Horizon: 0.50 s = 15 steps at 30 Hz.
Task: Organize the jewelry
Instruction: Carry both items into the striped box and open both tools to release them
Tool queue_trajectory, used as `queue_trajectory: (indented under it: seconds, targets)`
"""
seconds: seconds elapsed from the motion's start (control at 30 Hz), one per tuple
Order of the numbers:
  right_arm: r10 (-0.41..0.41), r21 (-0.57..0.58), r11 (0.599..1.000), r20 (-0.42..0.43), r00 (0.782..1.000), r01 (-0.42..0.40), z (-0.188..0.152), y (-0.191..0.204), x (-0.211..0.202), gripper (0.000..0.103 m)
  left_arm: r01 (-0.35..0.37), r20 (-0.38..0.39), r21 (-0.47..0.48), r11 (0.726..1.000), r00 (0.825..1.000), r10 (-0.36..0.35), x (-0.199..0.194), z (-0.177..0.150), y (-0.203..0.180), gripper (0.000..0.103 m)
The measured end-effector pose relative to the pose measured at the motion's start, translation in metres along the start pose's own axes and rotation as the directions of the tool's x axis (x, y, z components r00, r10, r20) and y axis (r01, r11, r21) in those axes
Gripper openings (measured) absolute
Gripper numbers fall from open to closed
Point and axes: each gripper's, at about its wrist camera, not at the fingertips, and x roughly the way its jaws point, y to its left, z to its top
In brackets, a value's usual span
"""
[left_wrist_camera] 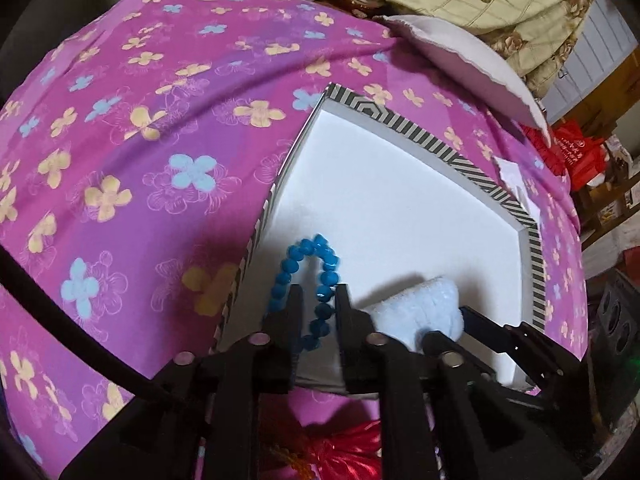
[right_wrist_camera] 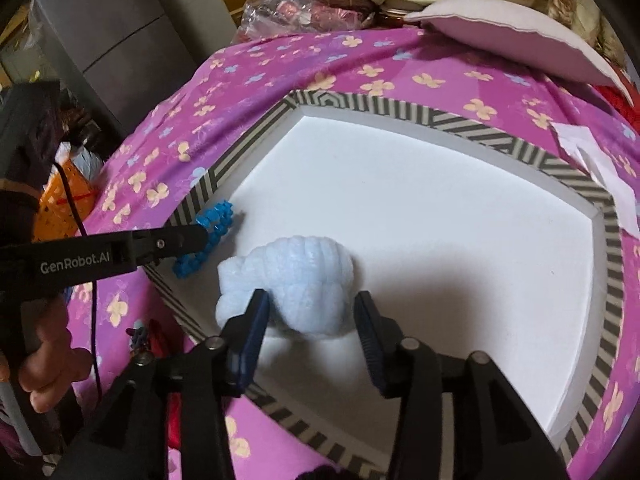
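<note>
- Box (right_wrist_camera: pixel 460 128): shallow, with a striped black-and-white rim and a white floor; it sits on a pink flowered cloth (left_wrist_camera: pixel 140 120).
- Bracelet (left_wrist_camera: pixel 324 276): blue beads, lying on the box floor in the corner by the left rim.
- Scrunchie (right_wrist_camera: pixel 296 276): pale blue, fluffy, resting on the box floor just beside the bracelet — the two are apart.
- Left gripper (left_wrist_camera: pixel 318 294): part open. One side of the bead loop runs between its fingers; the pads do not press on the beads, as far as the left wrist view shows.
- Right gripper (right_wrist_camera: pixel 312 304): part open, its blue pads (right_wrist_camera: pixel 256 320) standing at either side of the scrunchie. The left pad is at or just touching the fluff, the right pad stands clear — no grip.
- A hand (right_wrist_camera: pixel 48 372) holds the left gripper's handle at the left edge of the right wrist view.
- A pillow (right_wrist_camera: pixel 512 40) lies at the far edge of the cloth.
</note>
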Motion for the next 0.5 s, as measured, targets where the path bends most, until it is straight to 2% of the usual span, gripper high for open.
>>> queue_trajectory:
  seconds: [0.27,0.37,0.5]
  targets:
    - [0.011,0.015,1.000,0.054,0.998,-0.012,-0.022,-0.001,-0.040,0.052,0.010,0.020,0.014,1.000,1.000,-0.011,-0.026,-0.018,-0.001,0.045]
    - [0.011,0.004,1.000,0.068,0.998,-0.011,-0.030,0.002,-0.052,0.052,-0.013,0.039,0.034,0.999,0.999,0.012,-0.037,-0.028,-0.003,0.045]
    - [0.012,-0.008,1.000,0.086,0.996,-0.012,-0.047,0.011,-0.068,0.053,-0.080,0.101,0.061,0.995,0.992,0.073,-0.055,-0.048,-0.007,0.045]
